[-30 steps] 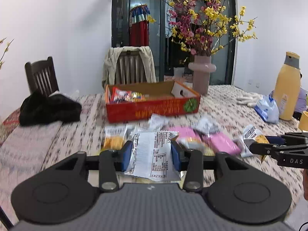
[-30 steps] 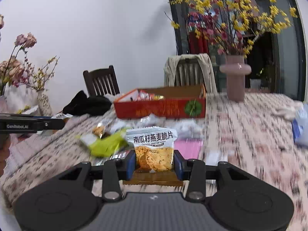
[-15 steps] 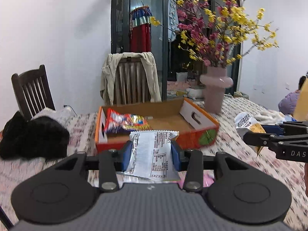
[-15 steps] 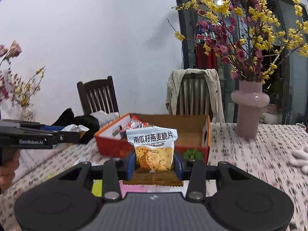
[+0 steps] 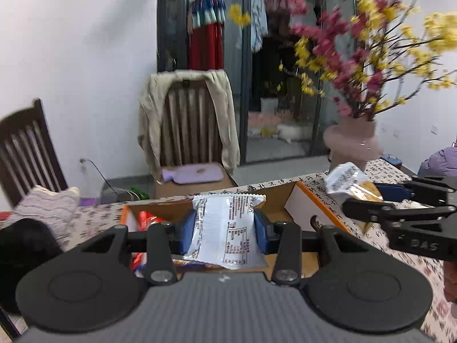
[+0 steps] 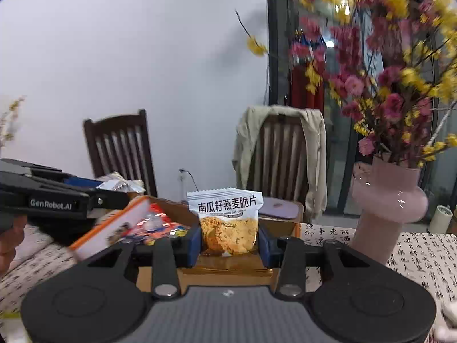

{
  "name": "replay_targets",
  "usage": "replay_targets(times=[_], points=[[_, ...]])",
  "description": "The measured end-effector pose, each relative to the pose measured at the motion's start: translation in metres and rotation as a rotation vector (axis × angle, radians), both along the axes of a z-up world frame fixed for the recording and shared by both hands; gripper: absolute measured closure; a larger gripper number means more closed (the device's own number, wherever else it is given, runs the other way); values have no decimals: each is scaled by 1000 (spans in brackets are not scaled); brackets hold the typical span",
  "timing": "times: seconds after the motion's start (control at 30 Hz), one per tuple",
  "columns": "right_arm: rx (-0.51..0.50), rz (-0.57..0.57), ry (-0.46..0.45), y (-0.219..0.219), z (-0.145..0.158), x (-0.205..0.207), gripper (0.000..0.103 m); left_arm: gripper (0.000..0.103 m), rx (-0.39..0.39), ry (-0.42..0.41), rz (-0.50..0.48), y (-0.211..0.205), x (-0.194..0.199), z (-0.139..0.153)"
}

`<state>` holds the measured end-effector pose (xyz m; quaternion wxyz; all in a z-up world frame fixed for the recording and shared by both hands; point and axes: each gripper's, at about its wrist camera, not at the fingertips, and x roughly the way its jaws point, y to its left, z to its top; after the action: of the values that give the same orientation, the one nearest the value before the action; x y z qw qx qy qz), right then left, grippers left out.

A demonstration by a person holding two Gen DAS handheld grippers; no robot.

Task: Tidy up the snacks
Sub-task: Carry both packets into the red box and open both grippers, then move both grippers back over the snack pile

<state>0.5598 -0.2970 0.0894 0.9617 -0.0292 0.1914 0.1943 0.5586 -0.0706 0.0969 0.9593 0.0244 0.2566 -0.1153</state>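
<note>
patterned table (image 6: 422, 254) bearing box (image 5: 300, 208), vase (image 6: 385, 208)

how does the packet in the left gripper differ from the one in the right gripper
The left gripper holds a white packet with its printed back side facing the camera. The right gripper holds an oat crisp packet front-on: bold characters above a golden snack picture. Both stand upright, clamped, over the orange box.

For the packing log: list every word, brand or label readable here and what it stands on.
"南瓜籽燕麦脆片": front of the oat crisp packet held in the right gripper.
"GenRobot.AI": side of the left gripper.
"DAS": side of the right gripper in the left wrist view.
White packet in the left gripper: small print, unreadable.
Tablecloth: calligraphy, too blurred.
</note>
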Motion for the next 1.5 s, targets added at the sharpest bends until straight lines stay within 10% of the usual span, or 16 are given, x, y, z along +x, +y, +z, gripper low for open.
replay_targets(times=[0.4, 0.73, 0.97, 1.5], points=[[-108, -85, 372, 26, -62, 169, 63, 60, 19, 282, 67, -39, 150, -74], [-257, -116, 295, 48, -76, 178, 44, 31, -7, 264, 105, -33, 156, -84], [-155, -91, 190, 27, -38, 131, 41, 24, -20, 138, 37, -1, 94, -39], [101, 11, 49, -45, -11, -141, 11, 6, -48, -165, 116, 113, -210, -16]])
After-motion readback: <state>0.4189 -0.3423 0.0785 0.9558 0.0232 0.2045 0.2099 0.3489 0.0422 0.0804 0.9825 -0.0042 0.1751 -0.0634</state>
